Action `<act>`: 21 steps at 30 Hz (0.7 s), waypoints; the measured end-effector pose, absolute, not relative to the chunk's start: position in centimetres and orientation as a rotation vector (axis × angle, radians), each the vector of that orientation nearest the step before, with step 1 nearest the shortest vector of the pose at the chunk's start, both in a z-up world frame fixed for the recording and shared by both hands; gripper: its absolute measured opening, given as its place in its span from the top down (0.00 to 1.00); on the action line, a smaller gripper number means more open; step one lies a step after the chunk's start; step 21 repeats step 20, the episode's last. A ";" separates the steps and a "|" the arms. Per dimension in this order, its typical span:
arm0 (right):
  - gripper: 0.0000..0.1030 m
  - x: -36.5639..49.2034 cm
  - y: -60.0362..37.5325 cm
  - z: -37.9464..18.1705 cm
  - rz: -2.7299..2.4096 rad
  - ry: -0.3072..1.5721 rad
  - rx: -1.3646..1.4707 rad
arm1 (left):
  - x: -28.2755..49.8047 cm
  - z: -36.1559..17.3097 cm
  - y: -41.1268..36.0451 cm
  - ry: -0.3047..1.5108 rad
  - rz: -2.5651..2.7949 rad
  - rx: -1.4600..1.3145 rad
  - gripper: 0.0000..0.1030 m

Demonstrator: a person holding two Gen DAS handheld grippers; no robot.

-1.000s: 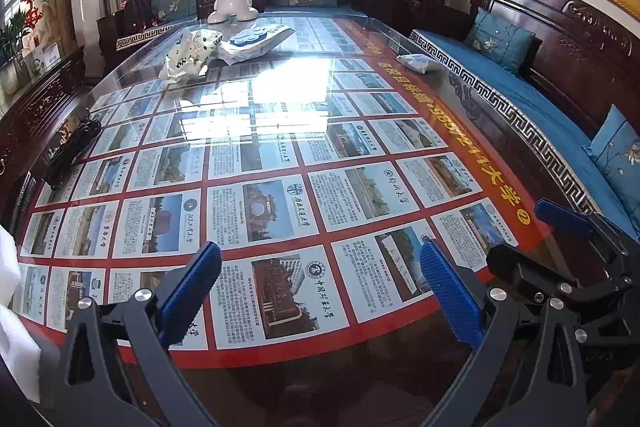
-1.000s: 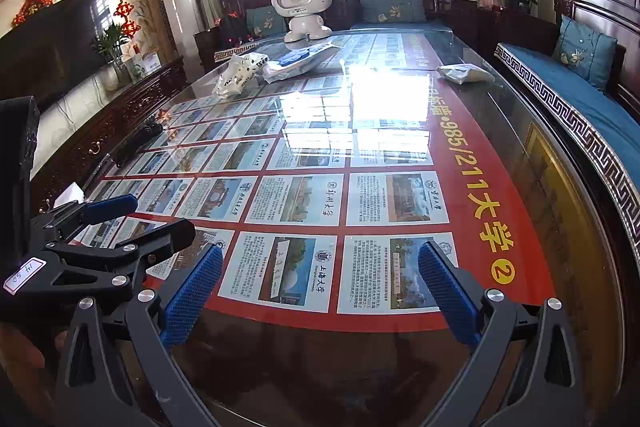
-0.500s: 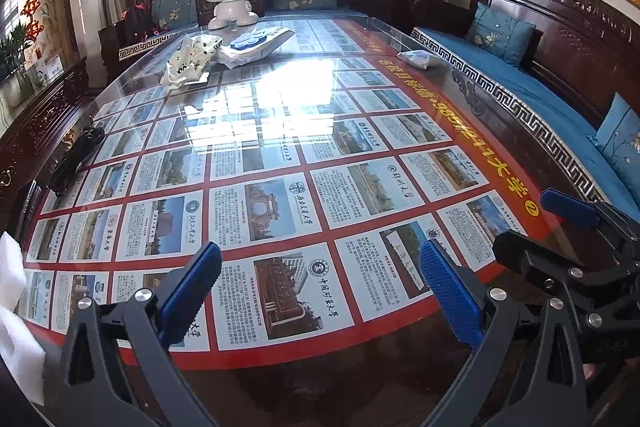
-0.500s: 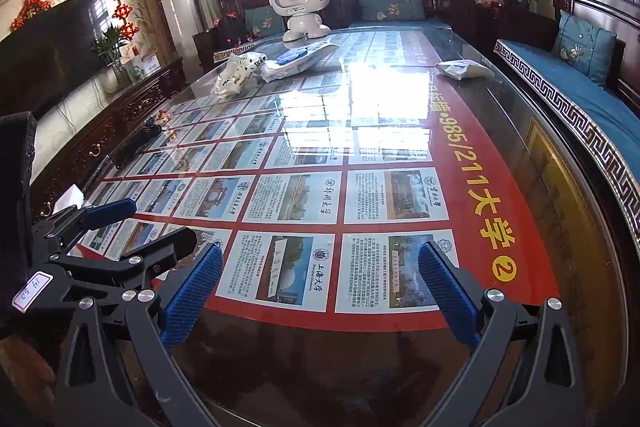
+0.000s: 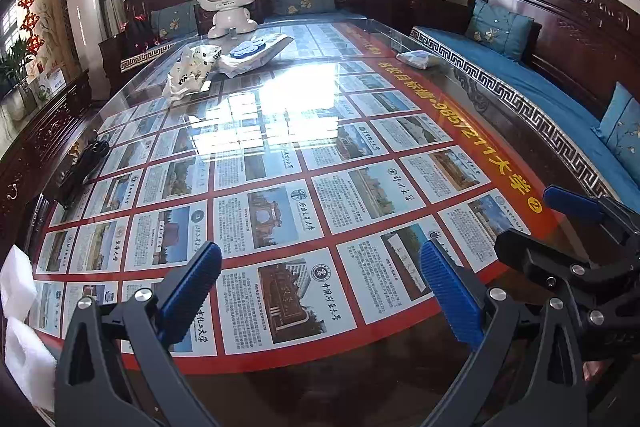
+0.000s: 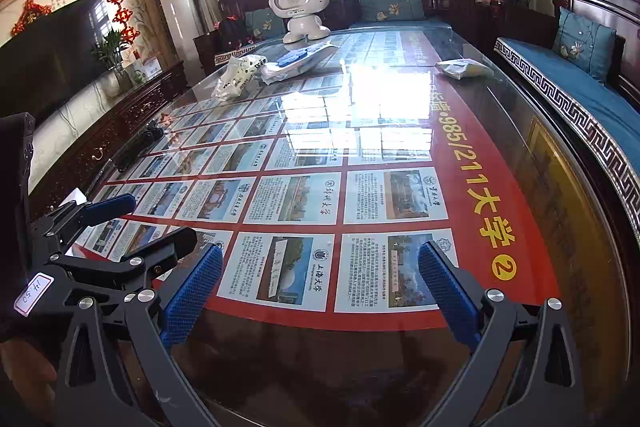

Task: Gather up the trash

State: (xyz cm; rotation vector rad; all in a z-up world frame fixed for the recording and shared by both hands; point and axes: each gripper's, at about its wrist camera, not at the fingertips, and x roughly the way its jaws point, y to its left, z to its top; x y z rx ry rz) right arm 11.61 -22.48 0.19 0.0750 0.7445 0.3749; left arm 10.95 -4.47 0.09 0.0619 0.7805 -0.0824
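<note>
Trash lies at the far end of the glass table: a crumpled white bag with dark spots, a flat white pack with a blue flower-shaped label just right of it, and a small pale wrapper alone near the right edge. In the right view the bag and pack sit together left of centre, well apart from the wrapper. White foam pieces rest at the near left corner. A white toy robot stands behind the pack. The left gripper hovers over the near edge, its blue pads spread wide, holding nothing. The right gripper is likewise spread apart and empty, beside the left one.
</note>
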 end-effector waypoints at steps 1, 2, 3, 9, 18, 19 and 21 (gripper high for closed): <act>0.08 11.6 -22.5 0.2 0.375 0.745 0.074 | 10.9 0.1 -4.5 0.777 -0.081 0.069 0.04; 0.08 11.6 -22.5 0.2 0.375 0.745 0.075 | 10.9 0.2 -4.6 0.773 -0.080 0.075 0.04; 0.08 11.6 -22.5 0.2 0.375 0.745 0.076 | 10.9 0.2 -4.6 0.769 -0.080 0.080 0.04; 0.08 11.5 -22.7 0.5 0.377 0.738 0.082 | 10.8 0.6 -4.6 0.751 -0.079 0.093 0.04; 0.08 11.4 -22.4 0.5 0.374 0.740 0.069 | 11.2 0.3 -4.7 0.792 -0.075 0.089 0.04; 0.08 11.5 -22.4 0.5 0.374 0.741 0.070 | 11.2 0.3 -4.7 0.792 -0.077 0.089 0.04; 0.08 11.4 -22.4 0.4 0.373 0.741 0.071 | 11.2 0.2 -4.7 0.796 -0.081 0.086 0.04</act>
